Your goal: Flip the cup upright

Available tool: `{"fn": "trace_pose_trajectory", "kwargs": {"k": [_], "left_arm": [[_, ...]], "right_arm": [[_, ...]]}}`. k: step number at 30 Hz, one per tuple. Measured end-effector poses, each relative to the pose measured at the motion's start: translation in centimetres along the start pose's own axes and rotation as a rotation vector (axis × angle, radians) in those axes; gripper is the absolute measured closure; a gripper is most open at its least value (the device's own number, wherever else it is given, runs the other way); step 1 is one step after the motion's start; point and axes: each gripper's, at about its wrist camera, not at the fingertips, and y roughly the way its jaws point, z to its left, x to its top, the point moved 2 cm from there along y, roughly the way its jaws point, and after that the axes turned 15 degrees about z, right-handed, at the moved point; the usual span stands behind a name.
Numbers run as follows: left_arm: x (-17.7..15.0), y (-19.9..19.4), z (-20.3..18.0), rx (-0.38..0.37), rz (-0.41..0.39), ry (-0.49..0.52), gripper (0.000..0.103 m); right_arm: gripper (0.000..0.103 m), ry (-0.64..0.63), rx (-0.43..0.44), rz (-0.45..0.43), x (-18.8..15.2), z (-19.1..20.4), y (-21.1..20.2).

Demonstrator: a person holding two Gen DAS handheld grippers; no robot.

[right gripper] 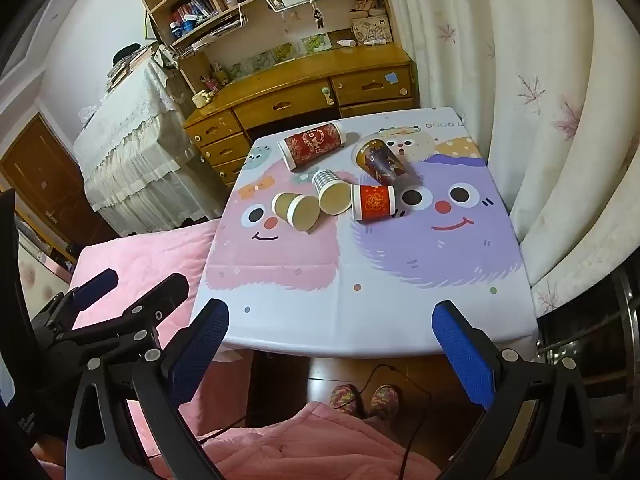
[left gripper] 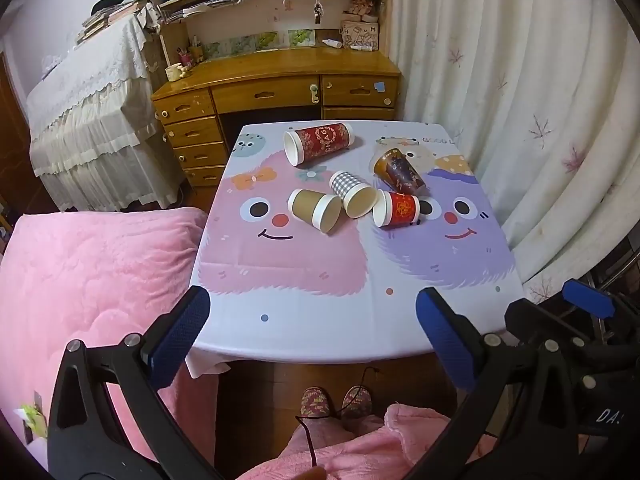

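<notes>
Seemingly pre-approach: left gripper (left gripper: 312,336) and right gripper (right gripper: 336,344) both spread wide, empty, short of the table (left gripper: 320,320), five cups (left gripper: 316,210) lying toppled well ahead; next, reach forward, pinch one wall, rotate upright.

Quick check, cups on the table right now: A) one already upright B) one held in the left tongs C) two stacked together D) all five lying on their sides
D. The tall red cup, dark brown cup, checked cup, kraft cup and short red cup all lie tipped over on the table; the left tongs and right tongs hang open and empty, short of the near edge.
</notes>
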Motion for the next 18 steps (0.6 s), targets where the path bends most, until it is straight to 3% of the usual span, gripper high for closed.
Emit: {"fn": "trace_pose_trajectory", "kwargs": {"k": [7,8,18], "left_arm": [[0.5,0.1,-0.7,-0.015,-0.011,0.012,0.001],[0.6,0.1,-0.8,-0.018,-0.014,0.011,0.001],[1.1,-0.3,-0.4,-0.022,-0.015,0.010,0.001]], "right_arm": [[0.000,-0.006,-0.029,-0.021,-0.4,0.5,-0.7],[0.000,0.006,0.005,0.002,0.1,0.3,0.1],[0.000,0.007,0.009,0.016,0.4,0.0,0.3]]}}
